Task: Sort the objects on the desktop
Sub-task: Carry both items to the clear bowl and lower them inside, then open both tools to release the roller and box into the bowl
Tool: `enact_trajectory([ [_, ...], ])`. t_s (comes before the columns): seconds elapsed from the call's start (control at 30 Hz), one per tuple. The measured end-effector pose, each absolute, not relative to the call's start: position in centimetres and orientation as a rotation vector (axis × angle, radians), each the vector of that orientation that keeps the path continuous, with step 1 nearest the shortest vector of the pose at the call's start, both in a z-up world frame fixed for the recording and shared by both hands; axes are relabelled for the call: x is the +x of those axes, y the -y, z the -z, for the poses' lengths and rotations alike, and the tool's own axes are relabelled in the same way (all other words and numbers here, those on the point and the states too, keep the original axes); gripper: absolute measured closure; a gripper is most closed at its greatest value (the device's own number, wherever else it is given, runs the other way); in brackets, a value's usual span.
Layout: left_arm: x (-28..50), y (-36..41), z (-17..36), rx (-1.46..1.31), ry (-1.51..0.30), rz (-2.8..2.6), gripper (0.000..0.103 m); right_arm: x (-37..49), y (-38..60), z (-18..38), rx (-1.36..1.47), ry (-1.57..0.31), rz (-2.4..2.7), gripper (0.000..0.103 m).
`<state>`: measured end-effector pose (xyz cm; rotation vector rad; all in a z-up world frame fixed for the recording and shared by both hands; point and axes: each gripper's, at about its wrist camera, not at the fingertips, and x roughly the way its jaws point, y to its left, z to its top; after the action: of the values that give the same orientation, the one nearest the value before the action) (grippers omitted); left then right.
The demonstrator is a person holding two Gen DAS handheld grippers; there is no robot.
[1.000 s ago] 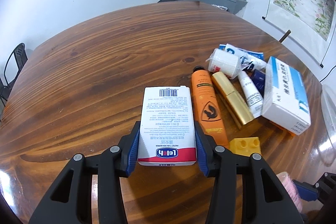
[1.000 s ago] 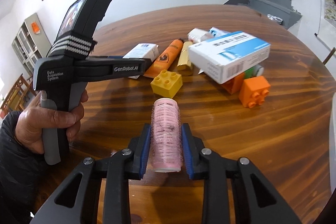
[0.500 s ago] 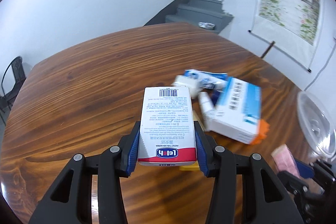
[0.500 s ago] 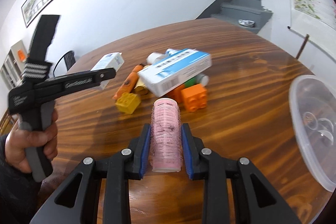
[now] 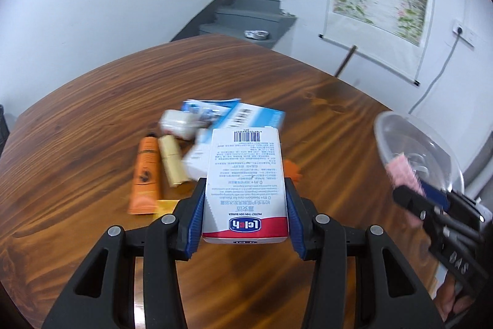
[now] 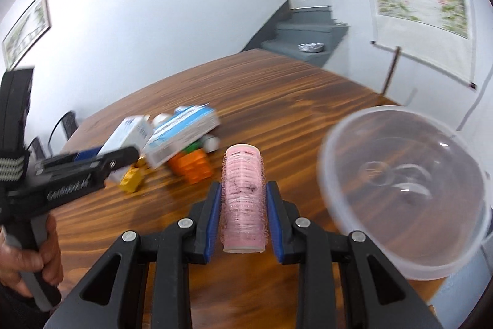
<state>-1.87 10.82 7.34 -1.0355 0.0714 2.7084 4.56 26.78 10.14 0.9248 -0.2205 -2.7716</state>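
Wooden round table (image 5: 92, 144) now shows clear plastic bowl (image 6: 406, 190) at 3 o'clock, out of view a second ago | left gripper (image 5: 245, 211) clamps white-and-red carton (image 5: 246, 184) | right gripper (image 6: 243, 211) clamps pink mesh hair roller (image 6: 243, 199) | both lifted from pile at 11 o'clock, likely heading to bowl.

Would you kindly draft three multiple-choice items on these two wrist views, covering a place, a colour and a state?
1. Where does the clear plastic bowl stand relative to the pile of objects?
A. to its right
B. to its left
C. on top of it

2. What colour is the roller in the right claw?
A. green
B. pink
C. black

3. What state is the left claw in?
A. open and empty
B. shut on the white box
C. shut on an orange tube

Answers:
1 A, the bowl sits right of the pile in both views.
2 B, its mesh surface is pink.
3 B, both blue pads press the box's sides.
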Motion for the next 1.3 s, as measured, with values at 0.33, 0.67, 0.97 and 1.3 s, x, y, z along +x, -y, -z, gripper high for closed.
enact_trajectory([
  [0.33,-1.6,-18.0,-7.6,-1.016,-0.101,-2.576,0.054,5.3,-36.4,-9.9,0.923,0.391,2.988,0.071],
  [0.67,-2.7,-24.7,-7.7,-1.001,-0.104,-2.417,0.054,5.3,-41.4,-9.4,0.927,0.44,3.13,0.071],
  [0.97,-3.6,-28.7,-7.1,-1.001,-0.129,-2.323,0.053,4.4,-42.8,-8.8,0.954,0.453,3.173,0.071],
  [1.3,-3.3,-29.4,-6.8,-1.013,-0.094,-2.274,0.027,4.0,-43.4,-8.3,0.983,0.512,3.183,0.062],
])
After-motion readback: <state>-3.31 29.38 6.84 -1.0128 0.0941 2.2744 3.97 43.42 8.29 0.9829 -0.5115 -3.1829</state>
